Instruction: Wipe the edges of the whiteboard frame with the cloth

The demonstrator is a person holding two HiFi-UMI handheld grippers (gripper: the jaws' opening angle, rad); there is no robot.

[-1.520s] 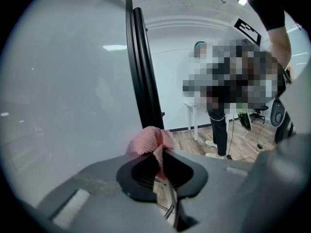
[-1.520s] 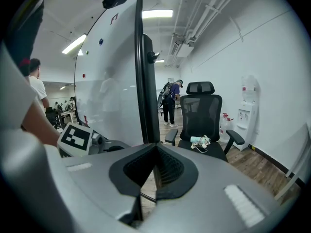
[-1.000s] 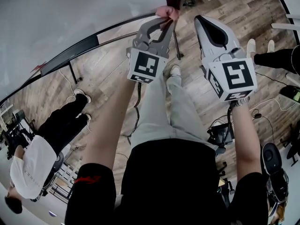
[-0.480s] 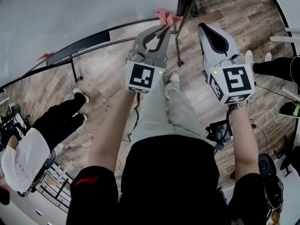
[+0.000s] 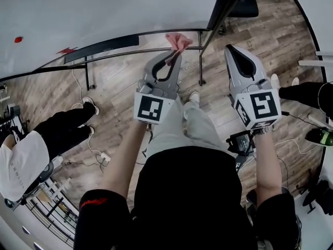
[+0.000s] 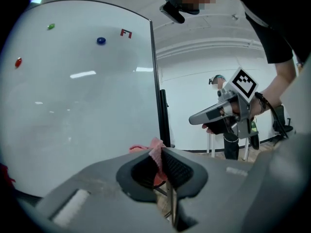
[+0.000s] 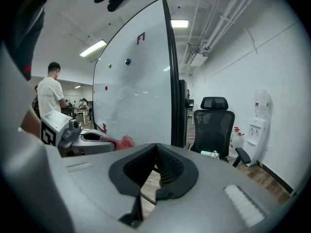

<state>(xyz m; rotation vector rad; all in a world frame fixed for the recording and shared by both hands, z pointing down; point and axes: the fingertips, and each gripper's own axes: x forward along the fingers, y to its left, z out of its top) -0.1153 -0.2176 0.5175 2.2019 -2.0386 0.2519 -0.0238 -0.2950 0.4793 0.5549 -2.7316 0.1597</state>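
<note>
Wood-plank floor [image 5: 119, 82] spreads beneath a white whiteboard [image 5: 104, 9] on a dark-framed stand. The pink cloth [image 5: 178, 40] sits at the board's lower right corner, just beside the dark upright edge of the frame [image 6: 154, 81]. Whether it actually presses on the frame cannot be made out. It is bunched up and pinched between the jaws of the left hand-held gripper [image 5: 174, 53], which are pressed together on it. In the left gripper view a fold of the cloth [image 6: 156, 152] sticks up past the jaw tips and the rest hangs between the ribbed pads.

The right hand-held gripper [image 5: 231, 50] is held alongside, to the right of the cloth and apart from it and from the board. Its jaws are closed on each other with nothing between them. From its own view the cloth [image 7: 124, 141] shows at the left, in front of the board.

Farther out, a blue magnet [image 6: 101, 41] sits high on the board. A black office chair [image 7: 218, 120] stands beyond the frame, and a person in a white shirt [image 7: 48, 96] stands off to the left.
</note>
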